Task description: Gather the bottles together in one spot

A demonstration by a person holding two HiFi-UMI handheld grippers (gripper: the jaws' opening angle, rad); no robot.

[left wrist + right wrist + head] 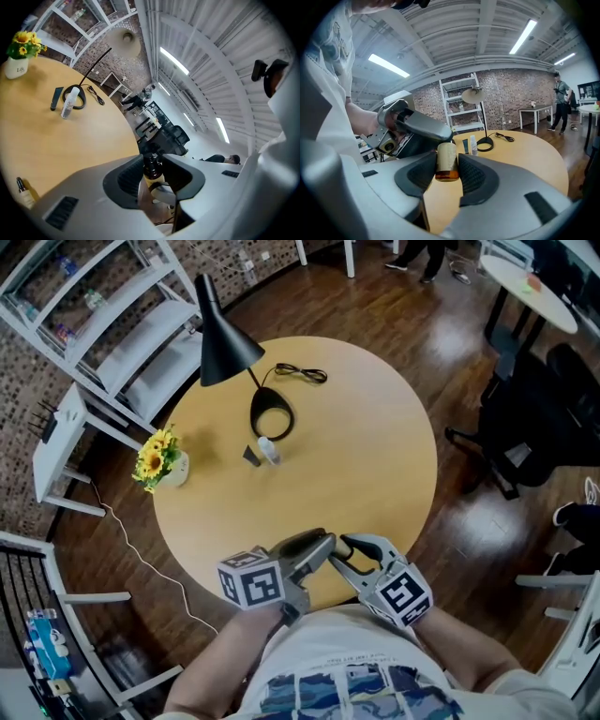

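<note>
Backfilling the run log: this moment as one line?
right gripper: shut on amber bottle | left gripper: shut on its cap | white bottle: by lamp base

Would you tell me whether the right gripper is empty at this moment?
No, the right gripper clamps a bottle between its jaws.

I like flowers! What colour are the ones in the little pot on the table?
The flowers are yellow; the head view shows them best.

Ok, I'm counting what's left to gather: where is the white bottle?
Head view: the white bottle stands near the middle of the table, just in front of the lamp's ring base, a small dark tube at its left.
</note>
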